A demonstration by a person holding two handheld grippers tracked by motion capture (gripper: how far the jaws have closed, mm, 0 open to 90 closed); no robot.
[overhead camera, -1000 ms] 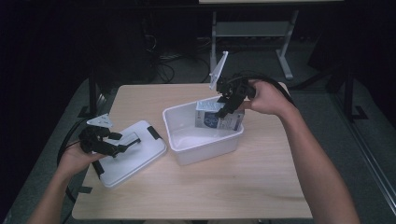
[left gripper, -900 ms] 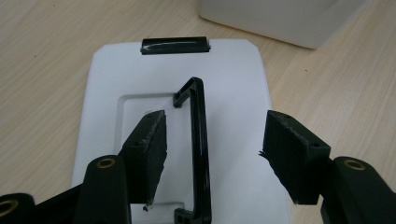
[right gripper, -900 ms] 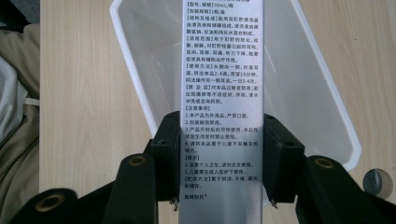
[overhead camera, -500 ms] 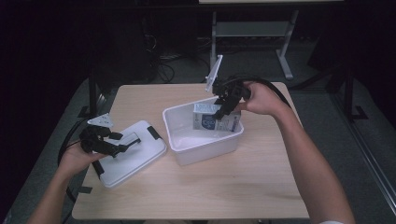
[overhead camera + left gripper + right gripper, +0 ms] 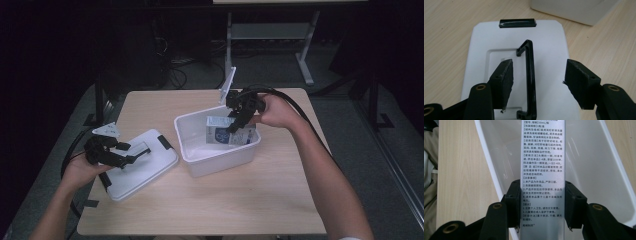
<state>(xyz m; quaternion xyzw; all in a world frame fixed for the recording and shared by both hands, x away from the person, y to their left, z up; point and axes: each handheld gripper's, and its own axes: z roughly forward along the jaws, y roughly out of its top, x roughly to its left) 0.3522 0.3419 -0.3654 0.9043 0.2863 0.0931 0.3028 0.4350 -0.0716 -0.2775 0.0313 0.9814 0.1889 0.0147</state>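
A white plastic bin [image 5: 200, 162] stands open in the middle of the table. My right gripper [image 5: 235, 122] is shut on a white and blue carton [image 5: 224, 135] and holds it inside the bin, near its right side. In the right gripper view the carton's [image 5: 542, 170] printed face runs up between the two pads, over the bin's wall [image 5: 496, 170]. The bin's white lid [image 5: 145, 167] lies flat on the table to the left. My left gripper [image 5: 131, 155] is open over it, its pads on either side of the lid's raised black handle [image 5: 530, 75].
A black latch [image 5: 517, 23] sits at the lid's far edge, and the bin's corner [image 5: 579, 10] shows beyond it. Bare wooden tabletop [image 5: 240, 200] lies in front of the bin. Dark floor, cables and a metal stand [image 5: 270, 35] are behind the table.
My right gripper has moved left and down with the carton, from the bin's right rim further into the bin. The left gripper has stayed over the lid.
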